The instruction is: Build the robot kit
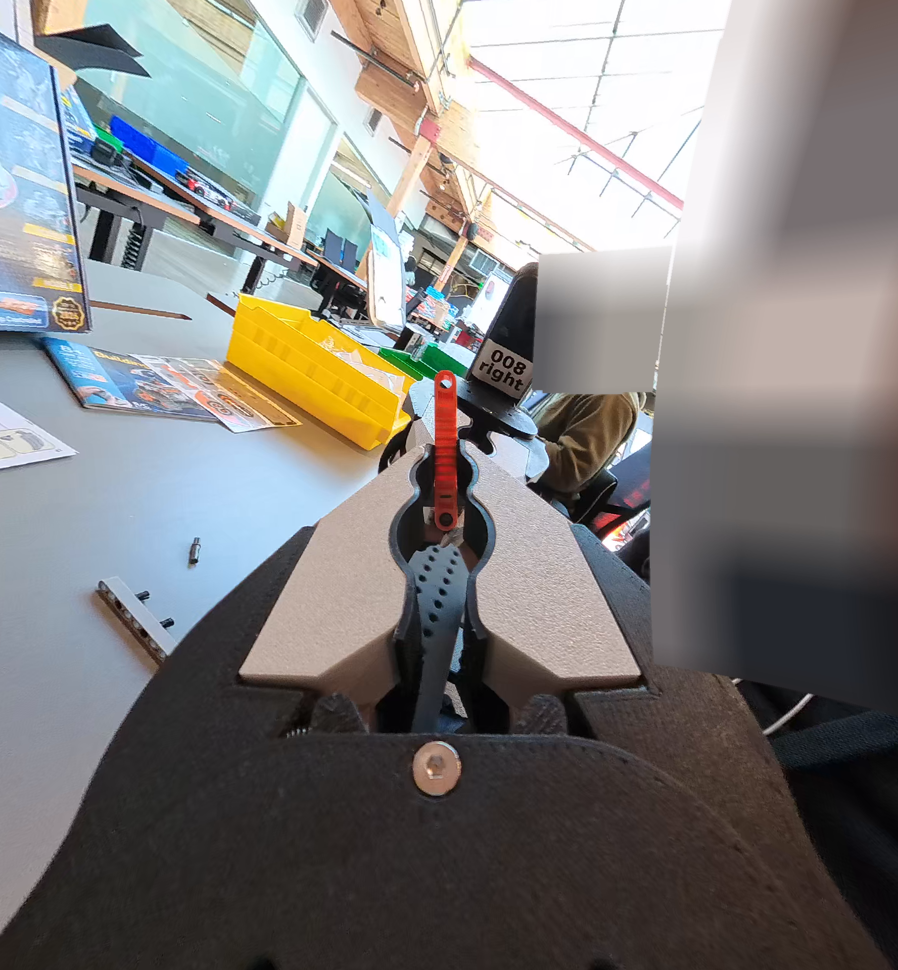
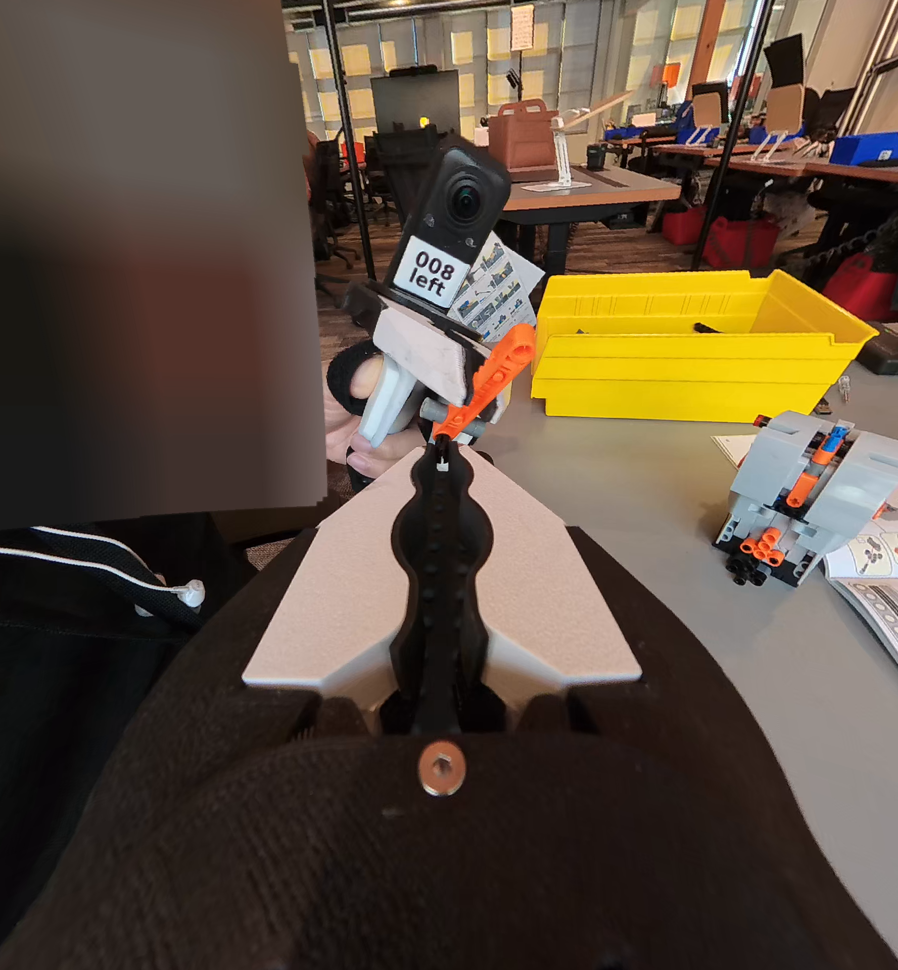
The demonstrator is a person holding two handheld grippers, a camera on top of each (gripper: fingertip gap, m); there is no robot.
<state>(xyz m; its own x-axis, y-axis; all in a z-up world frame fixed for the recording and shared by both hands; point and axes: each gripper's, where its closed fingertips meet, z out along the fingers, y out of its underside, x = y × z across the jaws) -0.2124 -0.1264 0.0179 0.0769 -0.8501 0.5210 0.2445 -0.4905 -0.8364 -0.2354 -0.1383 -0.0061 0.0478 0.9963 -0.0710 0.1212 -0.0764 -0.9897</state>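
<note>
While both tongs point(image 1: 444, 462) point(image 2: 444, 451) pinch the orange beam point(image 1: 445, 446), a grey pin's point(image 2: 428, 408) seating seems half hidden.

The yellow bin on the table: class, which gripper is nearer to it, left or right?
Neither clearly. The left gripper holds an orange beam, and the right gripper meets it there, tip to tip, so both stand about equally far, short of the yellow bin.
</note>
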